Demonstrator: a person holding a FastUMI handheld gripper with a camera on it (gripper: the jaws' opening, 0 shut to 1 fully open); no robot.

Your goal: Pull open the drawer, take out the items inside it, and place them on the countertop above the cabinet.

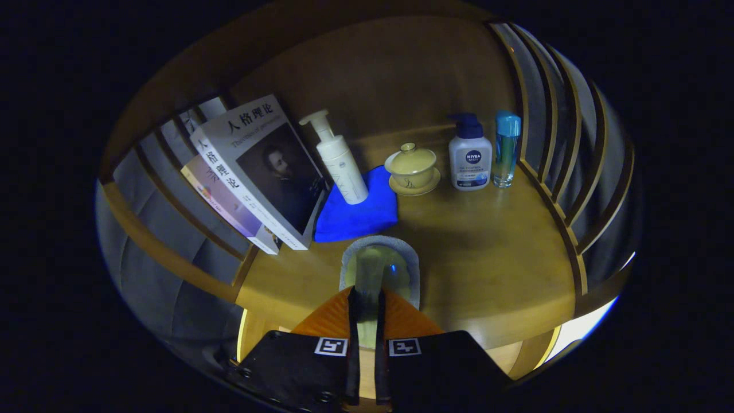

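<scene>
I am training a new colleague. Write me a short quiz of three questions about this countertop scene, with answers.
1. True or false: the white pump bottle stands on the blue cloth.
2. Which stands nearest the lidded cup? A) the books B) the blue-pump bottle C) the blue-capped bottle
3. What does the claw grip?
Key: 1 true; 2 B; 3 a grey-edged flat item.

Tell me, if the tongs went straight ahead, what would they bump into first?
The tongs are shut on a gray-rimmed sponge. Straight beyond it lies the blue cloth, probably first; depth is hard to judge.
</scene>
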